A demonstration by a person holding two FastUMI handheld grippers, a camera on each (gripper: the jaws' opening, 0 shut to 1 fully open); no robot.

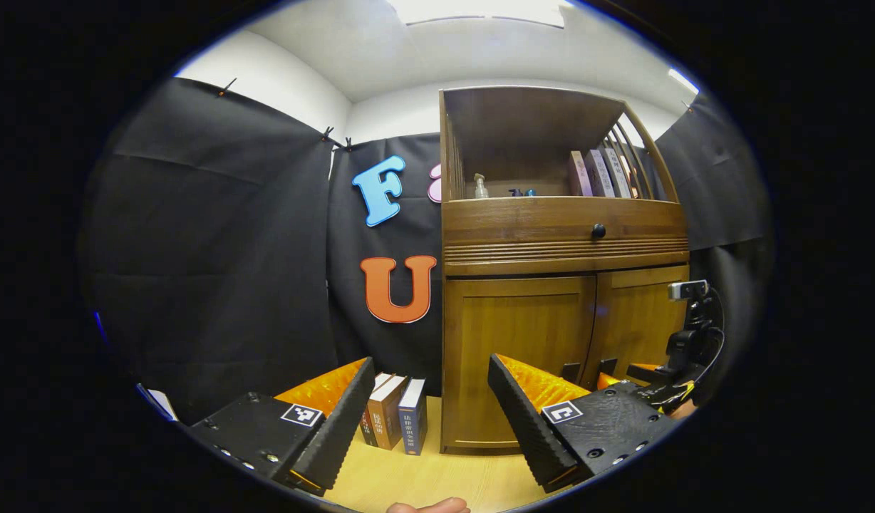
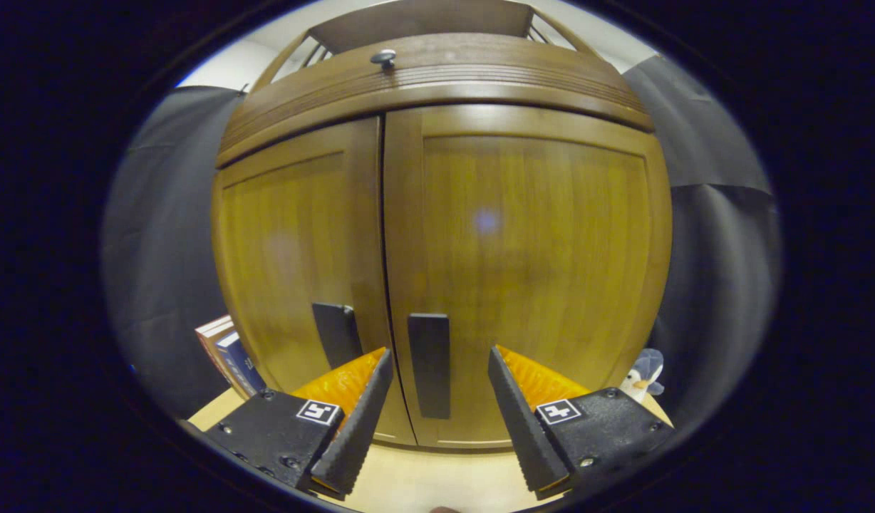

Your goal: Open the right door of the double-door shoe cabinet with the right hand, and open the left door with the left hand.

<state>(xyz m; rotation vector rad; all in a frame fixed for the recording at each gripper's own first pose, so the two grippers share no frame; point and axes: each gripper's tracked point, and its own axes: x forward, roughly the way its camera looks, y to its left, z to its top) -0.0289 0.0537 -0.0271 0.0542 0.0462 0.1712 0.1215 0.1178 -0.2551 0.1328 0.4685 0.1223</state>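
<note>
the right claw (image 2: 437, 399) is open, its two fingers spread to either side of the right door handle (image 2: 430, 363), which lies straight ahead between them and just short of contact; neither finger presses on it. the handle is a dark flat bar with its long axis vertical, mounted low on the right door (image 2: 537, 271) beside the centre seam, so the judged next step is a short forward advance, then closure across the bar's narrow width. the left door handle (image 2: 335, 333), a matching vertical bar, sits just past the seam on the left door (image 2: 288, 263). both doors are shut. the left claw (image 1: 430, 406) is also open and grips nothing; it stands well back from the shoe cabinet (image 1: 523, 356), which lies ahead and to its right, so the right claw is the nearer of the two. in the left gripper view the right gripper (image 1: 683, 356) is seen close to the cabinet front. a row of books (image 1: 395, 420) stands on the counter (image 1: 423, 477) left of the cabinet; their spine lettering is too small to read. each claw carries a square printed marker, not text.
</note>
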